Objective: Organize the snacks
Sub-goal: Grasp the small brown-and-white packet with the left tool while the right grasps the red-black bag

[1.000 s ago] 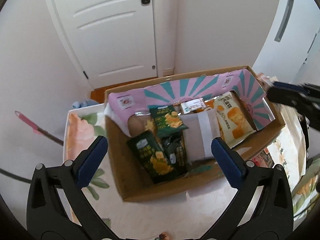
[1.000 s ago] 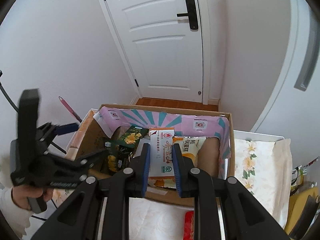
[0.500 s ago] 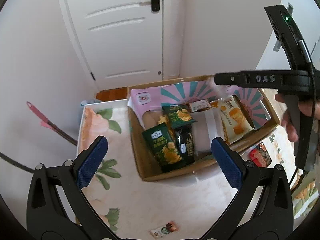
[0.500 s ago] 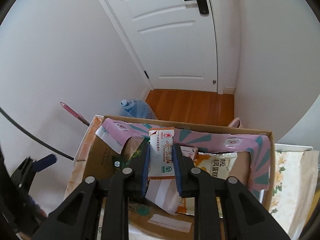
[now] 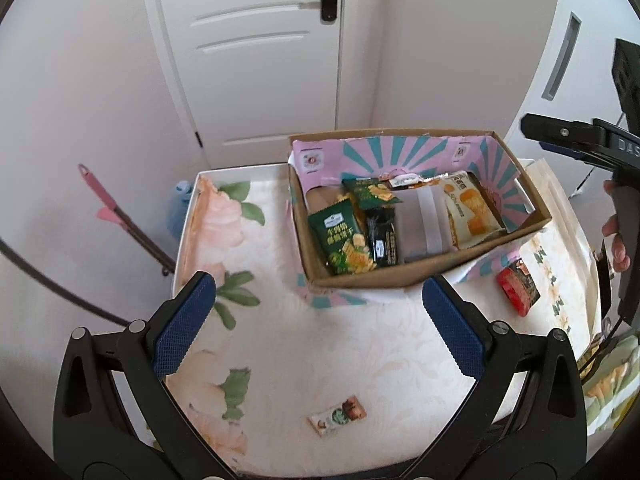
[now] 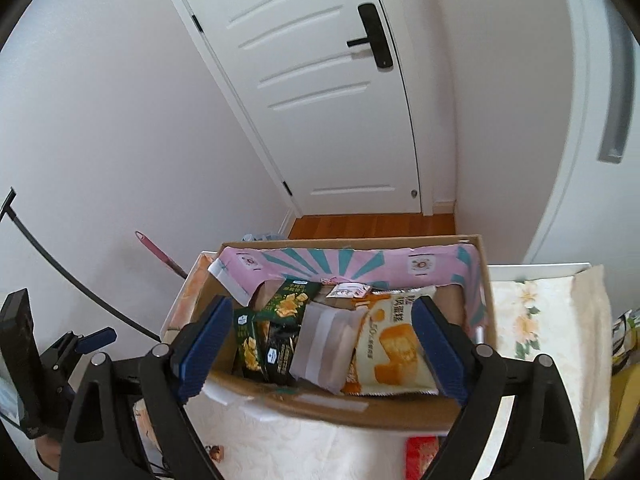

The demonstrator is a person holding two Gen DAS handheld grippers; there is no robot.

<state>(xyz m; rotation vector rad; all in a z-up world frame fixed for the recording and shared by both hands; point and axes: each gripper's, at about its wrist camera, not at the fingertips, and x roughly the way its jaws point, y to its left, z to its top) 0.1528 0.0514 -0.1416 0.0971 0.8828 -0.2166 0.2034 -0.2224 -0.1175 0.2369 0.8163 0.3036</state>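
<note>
A cardboard box (image 5: 424, 274) with a pink and teal lining stands on the floral table and holds several snack packets: green ones (image 5: 342, 236), a black one, a white pouch (image 5: 420, 224) and an orange cake packet (image 5: 470, 210). A small white-red sachet (image 6: 347, 291) lies at the back of the box. My left gripper (image 5: 318, 320) is open and empty, in front of the box above the table. My right gripper (image 6: 320, 342) is open and empty, over the box's near edge (image 6: 336, 406). A small snack bar (image 5: 338, 420) and a red packet (image 5: 518, 286) lie on the table.
The table (image 5: 280, 340) has a floral cloth, with its left edge near the wall. A white door (image 5: 256, 52) is behind the box. A pink-handled tool (image 5: 120, 216) leans on the left wall. More bags (image 5: 608, 380) sit at the right edge.
My right gripper opened and let go of the white-red sachet, which now lies in the box. My left gripper has pulled back and up from the box, showing more table.
</note>
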